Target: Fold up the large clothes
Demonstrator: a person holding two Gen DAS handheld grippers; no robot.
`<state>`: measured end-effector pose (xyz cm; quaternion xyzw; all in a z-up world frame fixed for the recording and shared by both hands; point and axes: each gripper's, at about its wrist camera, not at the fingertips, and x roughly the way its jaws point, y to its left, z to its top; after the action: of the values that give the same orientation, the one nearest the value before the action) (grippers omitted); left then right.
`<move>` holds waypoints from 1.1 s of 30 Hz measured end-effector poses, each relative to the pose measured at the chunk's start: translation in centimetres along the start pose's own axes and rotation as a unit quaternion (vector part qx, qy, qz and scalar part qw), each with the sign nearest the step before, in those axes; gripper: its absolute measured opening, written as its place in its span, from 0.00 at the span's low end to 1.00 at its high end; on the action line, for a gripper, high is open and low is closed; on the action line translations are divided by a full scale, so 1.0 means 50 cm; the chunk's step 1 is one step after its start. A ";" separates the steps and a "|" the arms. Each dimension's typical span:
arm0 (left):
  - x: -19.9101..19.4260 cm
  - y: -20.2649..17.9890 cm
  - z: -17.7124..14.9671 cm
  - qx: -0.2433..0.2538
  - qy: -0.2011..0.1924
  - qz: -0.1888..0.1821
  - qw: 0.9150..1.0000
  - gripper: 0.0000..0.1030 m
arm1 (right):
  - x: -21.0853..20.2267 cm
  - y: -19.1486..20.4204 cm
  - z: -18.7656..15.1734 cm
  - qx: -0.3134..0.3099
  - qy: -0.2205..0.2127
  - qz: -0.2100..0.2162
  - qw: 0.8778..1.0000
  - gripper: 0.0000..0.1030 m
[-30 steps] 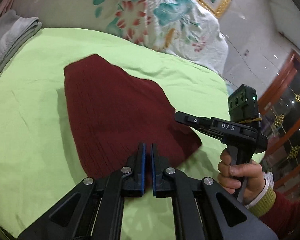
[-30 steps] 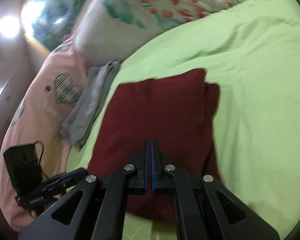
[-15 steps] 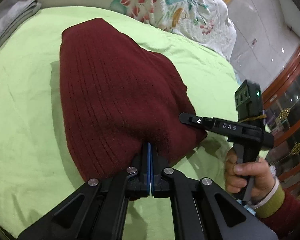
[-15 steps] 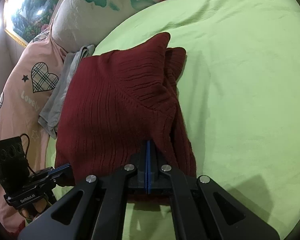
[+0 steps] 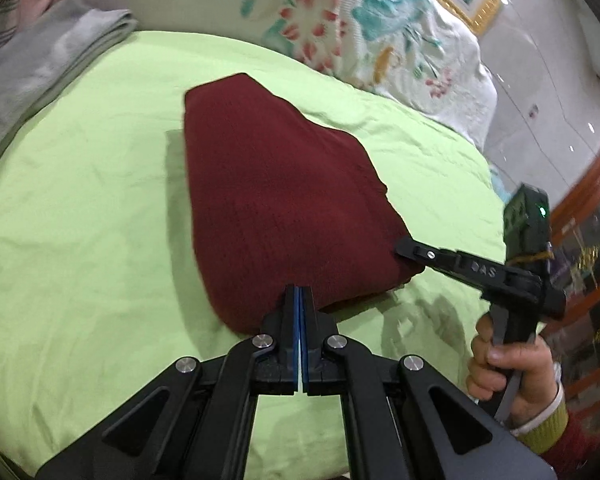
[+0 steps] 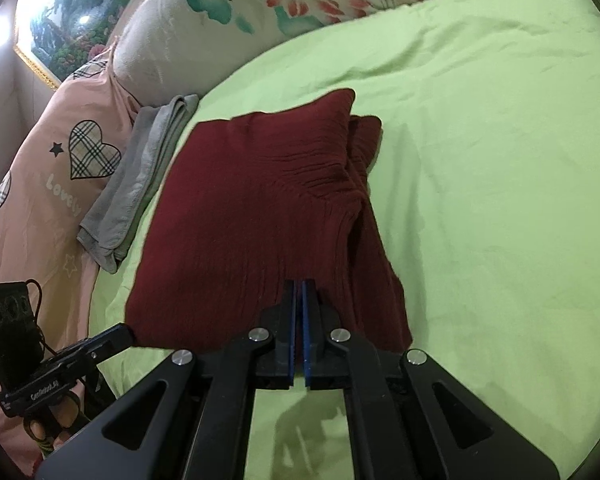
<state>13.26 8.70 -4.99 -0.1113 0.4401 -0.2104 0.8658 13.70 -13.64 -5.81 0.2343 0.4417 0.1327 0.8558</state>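
Observation:
A dark red knitted sweater [image 5: 276,200] lies folded on the green bed sheet [image 5: 80,208]; it also shows in the right wrist view [image 6: 252,216]. My left gripper [image 5: 300,292] is shut, its tips at the sweater's near edge. My right gripper [image 6: 299,286] is shut, its tips against the sweater's near edge, with a narrow slit between the pads. Whether either pinches cloth cannot be told. The right gripper also shows in the left wrist view [image 5: 404,245], touching the sweater's right corner. The left gripper shows in the right wrist view [image 6: 120,334] at the near left corner.
A folded grey cloth [image 6: 140,176] lies left of the sweater, also in the left wrist view [image 5: 48,64]. A floral pillow [image 5: 360,24] and a pink heart-print quilt [image 6: 40,184] border the bed. A wooden cabinet [image 5: 592,240] stands at the right.
Both grippers pulled back toward me after being pushed into the sweater's near edge. The sweater now lies flatter and farther off on the sheet.

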 end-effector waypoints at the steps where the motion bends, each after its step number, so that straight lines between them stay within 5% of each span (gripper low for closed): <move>1: -0.007 -0.001 -0.003 -0.005 -0.003 0.003 1.000 0.03 | -0.009 0.004 -0.003 -0.002 -0.003 0.000 1.000 0.02; 2: -0.016 -0.002 -0.008 -0.007 -0.007 0.008 1.000 0.05 | -0.016 0.008 -0.007 -0.002 -0.006 0.001 1.000 0.02; 3: -0.025 -0.004 -0.013 -0.008 -0.012 0.016 1.000 0.19 | -0.026 0.011 -0.014 -0.002 -0.009 0.004 1.000 0.02; 4: -0.032 -0.008 -0.015 -0.007 -0.016 0.026 0.999 0.44 | -0.033 0.014 -0.019 -0.002 -0.011 0.006 1.000 0.02; 6: -0.051 -0.010 -0.024 -0.005 -0.032 0.049 0.998 0.61 | -0.046 0.019 -0.032 -0.003 -0.013 0.007 1.000 0.02; 17: -0.084 0.016 -0.080 -0.005 -0.028 0.128 0.991 0.72 | -0.080 0.049 -0.078 -0.025 -0.003 0.001 1.000 0.04; 19: -0.079 0.019 -0.090 -0.003 -0.020 0.146 0.989 0.75 | -0.083 0.053 -0.082 -0.032 -0.001 -0.004 0.999 0.08; 22: -0.076 0.023 -0.108 0.001 -0.005 0.167 0.986 0.76 | -0.089 0.055 -0.095 -0.039 0.000 -0.010 0.999 0.38; 33: -0.092 0.007 -0.112 0.021 -0.008 0.197 0.980 0.77 | -0.099 0.071 -0.122 -0.058 0.004 -0.019 0.998 0.44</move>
<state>6.39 11.09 -5.13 -0.0063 0.4417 -0.0443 0.8961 5.77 -10.99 -3.59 0.1754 0.4414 0.1429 0.8683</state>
